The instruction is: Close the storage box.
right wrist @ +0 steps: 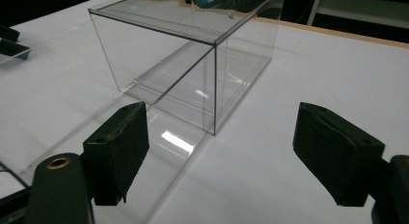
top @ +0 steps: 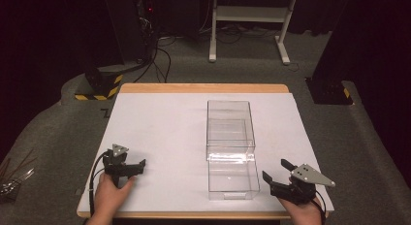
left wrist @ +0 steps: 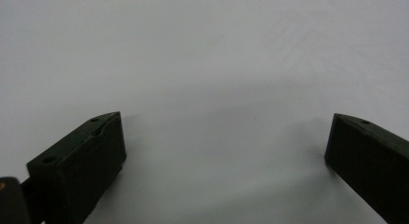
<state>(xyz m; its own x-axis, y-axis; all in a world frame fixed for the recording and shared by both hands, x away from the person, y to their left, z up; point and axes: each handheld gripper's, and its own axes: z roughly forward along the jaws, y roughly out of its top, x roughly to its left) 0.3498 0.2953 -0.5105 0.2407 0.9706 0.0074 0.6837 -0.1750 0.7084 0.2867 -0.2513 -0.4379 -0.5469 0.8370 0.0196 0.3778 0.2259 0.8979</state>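
A clear plastic box (top: 230, 123) stands right of the middle of the white table (top: 160, 123). Its clear drawer (top: 232, 179) is pulled out toward the near edge. My left gripper (top: 138, 170) rests low over the table at the near left, open, with bare white surface between its jaws (left wrist: 225, 118). To the right of the drawer my right gripper (top: 275, 169) is open with nothing in it. In the right gripper view this gripper (right wrist: 219, 108) faces a corner of the box (right wrist: 193, 55), and the drawer (right wrist: 72, 132) runs past its left jaw.
The table's wooden edge (top: 203, 88) runs along the far side. On the floor beyond it are a white desk frame (top: 252, 14), cables (top: 162, 60), a black-and-yellow striped base (top: 99, 84) at the left and a black base (top: 329, 89) at the right.
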